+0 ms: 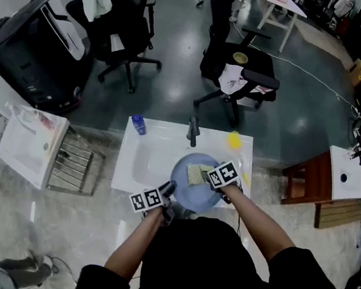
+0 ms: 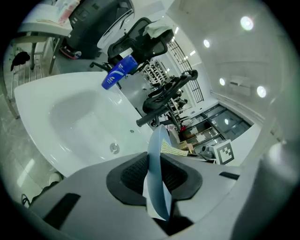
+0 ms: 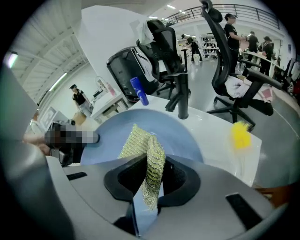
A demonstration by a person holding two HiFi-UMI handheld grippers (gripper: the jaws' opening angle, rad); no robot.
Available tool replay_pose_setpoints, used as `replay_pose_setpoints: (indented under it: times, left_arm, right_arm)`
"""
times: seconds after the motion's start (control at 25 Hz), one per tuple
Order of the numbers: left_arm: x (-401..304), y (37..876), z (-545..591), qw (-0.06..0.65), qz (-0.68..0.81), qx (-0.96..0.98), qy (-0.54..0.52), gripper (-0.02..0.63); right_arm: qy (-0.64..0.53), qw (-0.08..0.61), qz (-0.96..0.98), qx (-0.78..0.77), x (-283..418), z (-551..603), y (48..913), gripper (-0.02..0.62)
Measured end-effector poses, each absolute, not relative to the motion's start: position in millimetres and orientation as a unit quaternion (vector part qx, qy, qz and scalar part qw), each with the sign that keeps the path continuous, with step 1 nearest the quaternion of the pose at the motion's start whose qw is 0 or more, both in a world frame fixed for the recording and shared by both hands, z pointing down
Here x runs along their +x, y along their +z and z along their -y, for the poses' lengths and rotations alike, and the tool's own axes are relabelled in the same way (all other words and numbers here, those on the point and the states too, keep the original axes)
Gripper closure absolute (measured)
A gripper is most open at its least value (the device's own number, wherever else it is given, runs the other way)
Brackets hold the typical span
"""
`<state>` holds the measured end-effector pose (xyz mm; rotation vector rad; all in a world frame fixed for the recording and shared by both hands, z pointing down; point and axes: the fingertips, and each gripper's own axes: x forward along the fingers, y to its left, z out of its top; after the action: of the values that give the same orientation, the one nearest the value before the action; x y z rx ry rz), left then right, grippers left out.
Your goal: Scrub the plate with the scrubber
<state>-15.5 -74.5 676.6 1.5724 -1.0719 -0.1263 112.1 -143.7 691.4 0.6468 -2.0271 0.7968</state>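
left gripper (image 2: 154,177) clamped on the near-left rim of the blue plate (image 1: 187,188); rim sits edge-on between the dark pads, pads pressing on both faces; plate held over the right part of the white sink (image 1: 141,163), just near of the black faucet (image 1: 193,131), tilted rather than flat

right gripper (image 3: 152,182) pinched shut on the scrubber (image 3: 151,165), a yellow-green mesh pad; pad is folded between the jaws and its free end lies on the plate's upper face, on the far-right part of the plate in the head view; the two grippers are close together, on opposite sides of the plate

blue bottle (image 1: 138,125) stands on the sink's far-left corner; yellow fluffy item (image 1: 233,139) on the far-right corner, right of the faucet; both clear of the plate

wire rack (image 1: 75,160) to the sink's left; black office chairs (image 1: 237,72) on the floor beyond the sink; wooden stool (image 1: 309,181) off to the right
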Motion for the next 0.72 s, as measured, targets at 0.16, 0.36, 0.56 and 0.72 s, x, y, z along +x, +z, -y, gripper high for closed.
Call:
replay_pose_setpoints:
  times: [0.16,0.36,0.56,0.72]
  left_arm:
    - [-9.9,675.5,76.1,0.575,0.467,0.669,-0.064,0.545]
    - [-6.1,672.2,77.5,0.568,0.480,0.664,-0.078,0.545]
    - [-11.4,674.4,77.5,0.568,0.498,0.649,-0.093,0.543]
    - [-17.8,673.3,81.1,0.567,0.511,0.637,-0.106,0.548]
  right_arm:
    - [0.316,0.424,0.801,0.281,148.0,163.9,693.3,0.529]
    - [0.295,0.439,0.794,0.299,182.0,178.0,695.7,0.529]
    - [0.330,0.384,0.813,0.288,181.2,177.1,675.0,0.530]
    - [0.380,0.284,0.846,0.243,152.4,156.9,627.7,0.532]
